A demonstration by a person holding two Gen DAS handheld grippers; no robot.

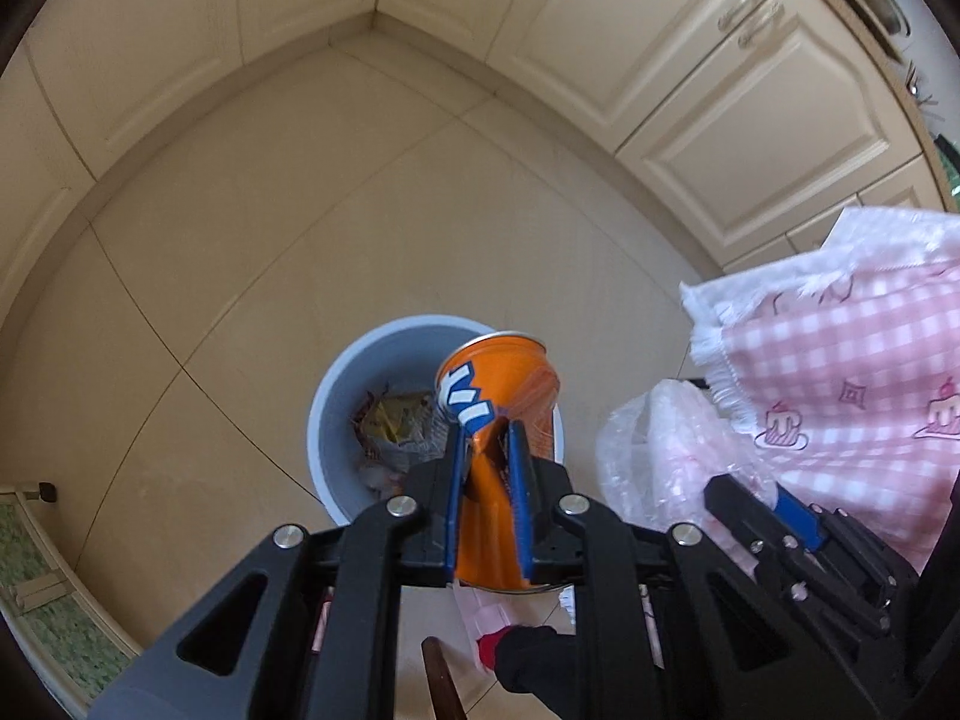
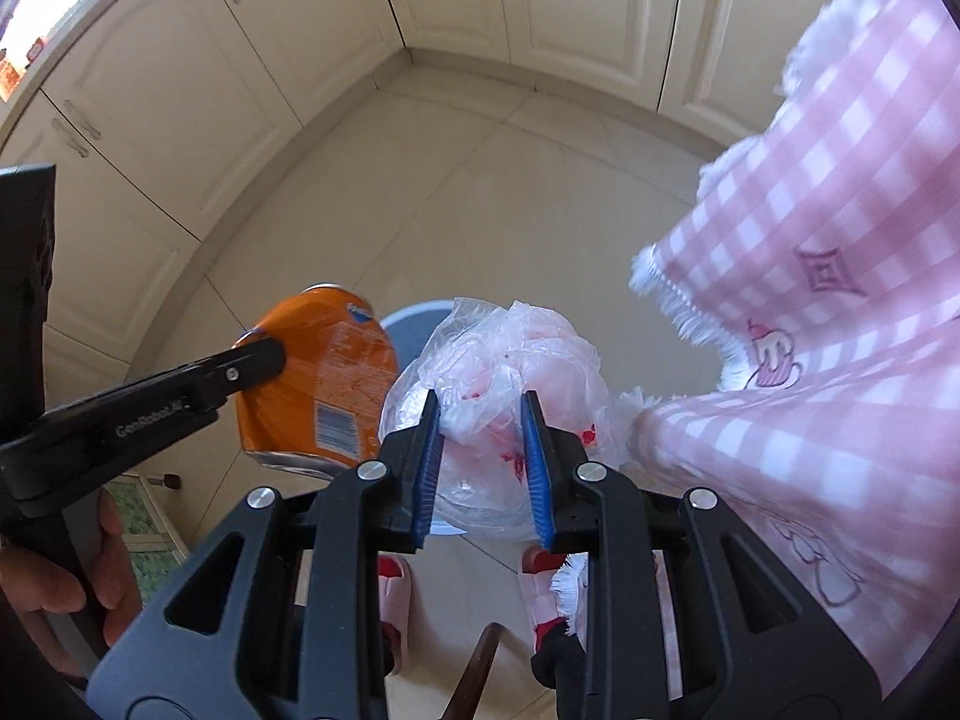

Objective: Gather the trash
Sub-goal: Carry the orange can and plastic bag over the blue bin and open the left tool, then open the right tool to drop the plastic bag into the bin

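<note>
My left gripper is shut on a dented orange soda can and holds it above the grey trash bin on the floor. The bin holds crumpled wrappers. The can also shows in the right wrist view, with the left gripper's finger across it. My right gripper is shut on a crumpled clear plastic bag with red and pink marks, held just right of the can, over the bin. The bag shows in the left wrist view too.
A pink checked tablecloth with a white fringe hangs at the right, close to the bag. Cream cabinet doors line the far walls of the tiled floor. The person's slippers are below the grippers.
</note>
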